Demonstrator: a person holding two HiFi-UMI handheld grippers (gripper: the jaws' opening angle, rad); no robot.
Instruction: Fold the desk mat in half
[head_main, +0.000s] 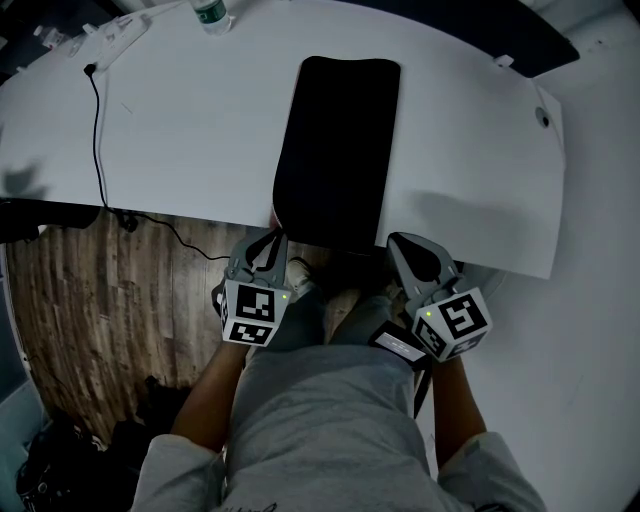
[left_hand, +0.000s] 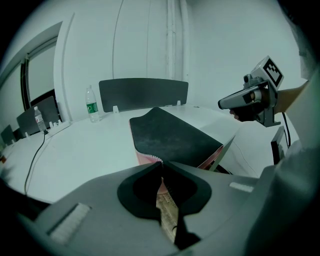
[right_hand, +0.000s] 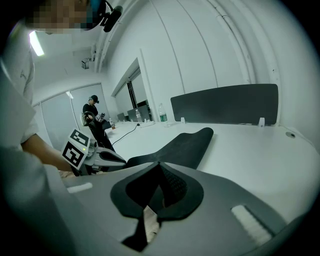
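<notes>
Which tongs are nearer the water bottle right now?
Left. The left tongs are at the desk mat's near left corner, on the same side as the water bottle. The right tongs are at the near right corner, farther from it.

Dim, cool cast, soft overhead light.
Even light on tabletop (head_main: 200, 130), faint shadow beside desk mat (head_main: 340, 140), which crushes to black; 2 gripper views fisheye, corners vignetted, ceiling strip (right_hand: 36, 44) glaring.
</notes>
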